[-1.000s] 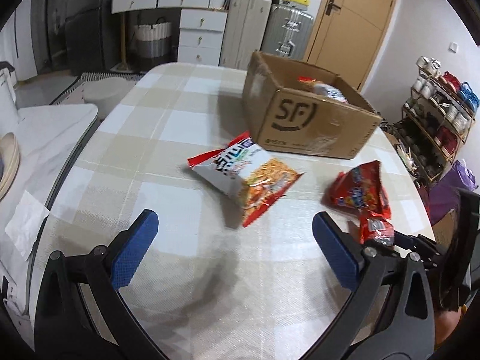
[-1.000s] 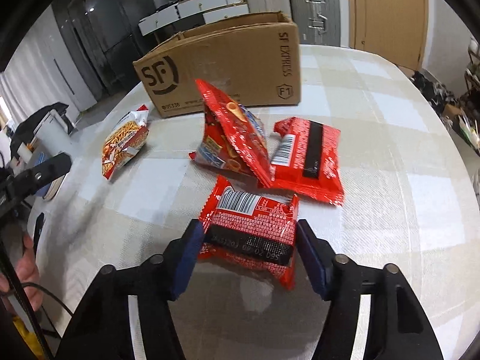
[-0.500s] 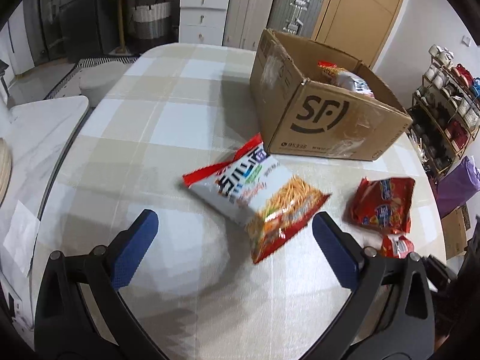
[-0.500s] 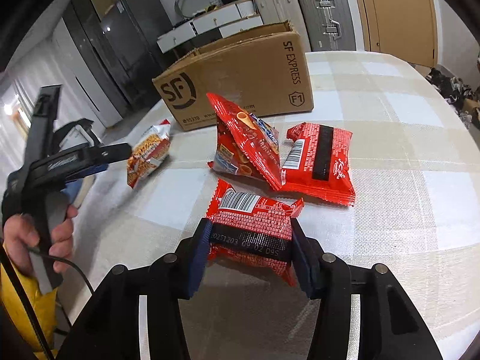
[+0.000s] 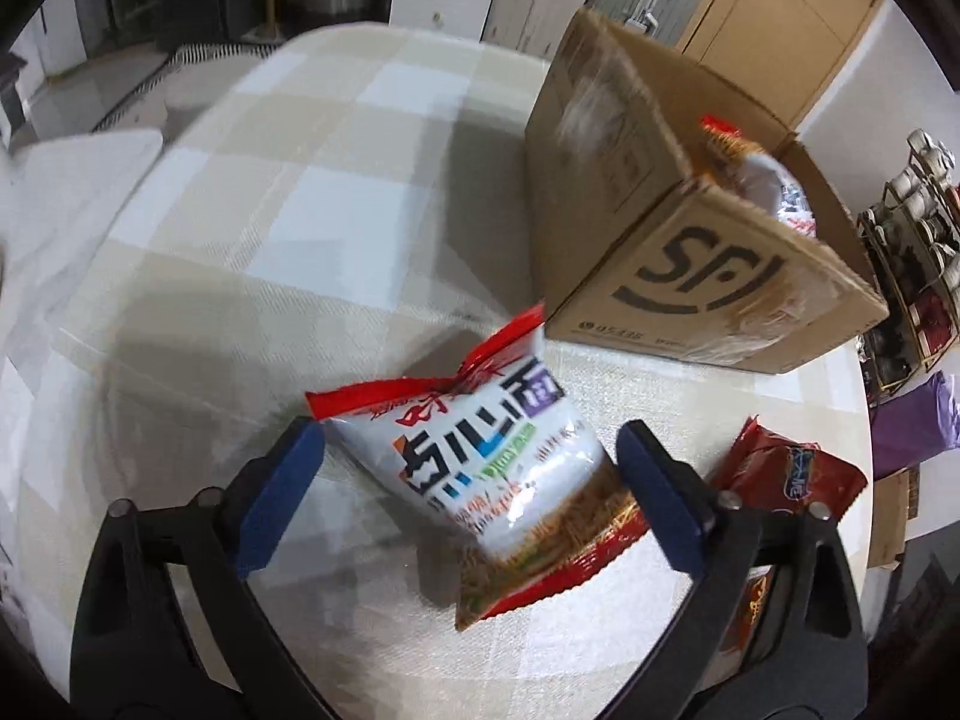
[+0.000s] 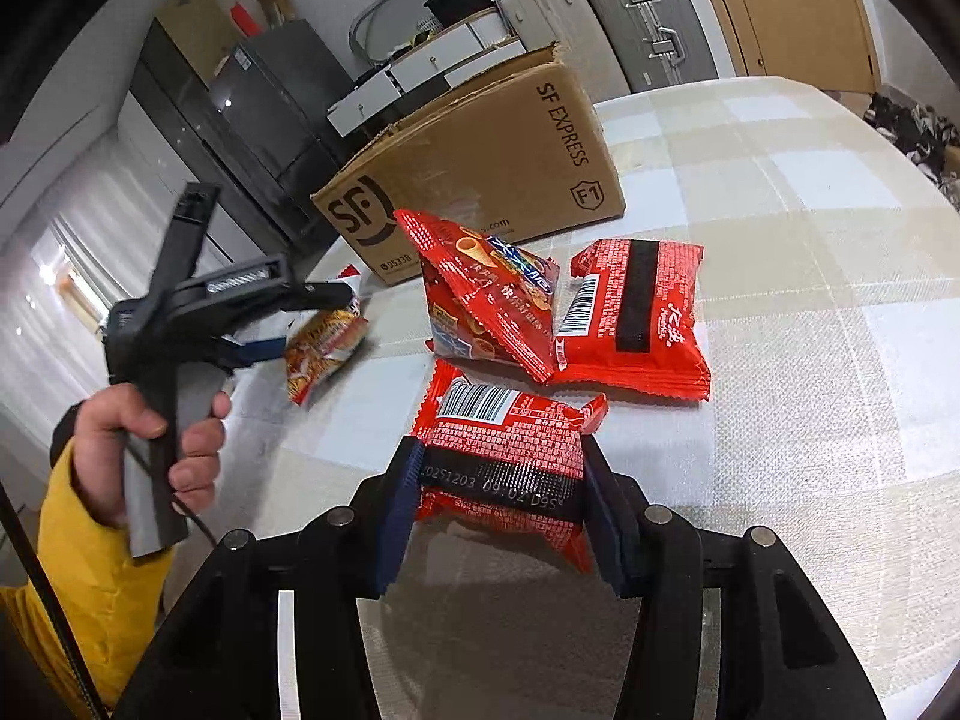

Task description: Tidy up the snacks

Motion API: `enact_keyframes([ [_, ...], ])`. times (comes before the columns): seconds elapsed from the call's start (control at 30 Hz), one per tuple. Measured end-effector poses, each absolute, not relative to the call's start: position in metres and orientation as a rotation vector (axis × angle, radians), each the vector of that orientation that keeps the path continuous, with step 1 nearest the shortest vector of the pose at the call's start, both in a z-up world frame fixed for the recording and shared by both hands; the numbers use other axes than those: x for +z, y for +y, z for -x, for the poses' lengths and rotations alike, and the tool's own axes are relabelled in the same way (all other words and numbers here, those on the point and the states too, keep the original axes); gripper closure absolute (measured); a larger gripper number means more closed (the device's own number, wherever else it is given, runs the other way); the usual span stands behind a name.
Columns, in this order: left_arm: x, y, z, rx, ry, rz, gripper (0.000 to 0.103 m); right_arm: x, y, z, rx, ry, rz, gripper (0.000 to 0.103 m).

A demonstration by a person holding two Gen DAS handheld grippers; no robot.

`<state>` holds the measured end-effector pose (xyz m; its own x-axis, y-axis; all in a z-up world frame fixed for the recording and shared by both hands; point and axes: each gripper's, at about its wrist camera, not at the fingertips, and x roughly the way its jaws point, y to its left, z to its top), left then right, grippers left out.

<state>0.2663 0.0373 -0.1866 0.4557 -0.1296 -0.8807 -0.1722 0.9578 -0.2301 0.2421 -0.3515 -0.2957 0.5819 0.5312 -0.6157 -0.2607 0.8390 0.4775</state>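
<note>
The right tongs pinch a red snack packet at six o'clock on the counter. The left tongs, just narrowing, straddle a white noodle bag without pressing it, the cardboard box at one o'clock.

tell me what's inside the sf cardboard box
One white and red snack bag shows above the rim of the cardboard box. The box walls cover everything lower, so any other contents cannot be seen.

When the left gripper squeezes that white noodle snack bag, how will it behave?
The puffy white snack bag will probably dent and crinkle, feeling light. Its glossy film may slip between the left gripper pads. Lifted, its loose end likely droops.
</note>
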Motion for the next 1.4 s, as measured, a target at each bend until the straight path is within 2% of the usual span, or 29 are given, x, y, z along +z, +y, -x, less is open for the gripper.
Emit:
enact_keyframes([
  [0.07,-0.189,0.035,-0.266,0.009,1.104,0.311,0.019,-0.296,-0.353,-0.242,0.488,0.827,-0.369,0.052],
  [0.13,-0.189,0.029,-0.265,-0.017,1.101,0.287,0.033,-0.295,-0.353,-0.241,0.496,0.824,-0.373,0.052],
  [0.23,-0.188,0.027,-0.26,-0.054,1.093,0.308,0.046,-0.293,-0.354,-0.239,0.508,0.813,-0.379,0.052],
  [0.5,-0.186,0.031,-0.237,-0.117,1.042,0.311,0.058,-0.288,-0.36,-0.235,0.543,0.767,-0.426,0.052],
  [1.0,-0.142,0.044,-0.165,-0.195,0.927,0.301,0.06,-0.248,-0.365,-0.194,0.557,0.602,-0.412,0.052],
  [1.4,-0.085,0.036,-0.096,-0.201,0.808,0.225,0.06,-0.176,-0.345,-0.168,0.584,0.494,-0.326,0.052],
])
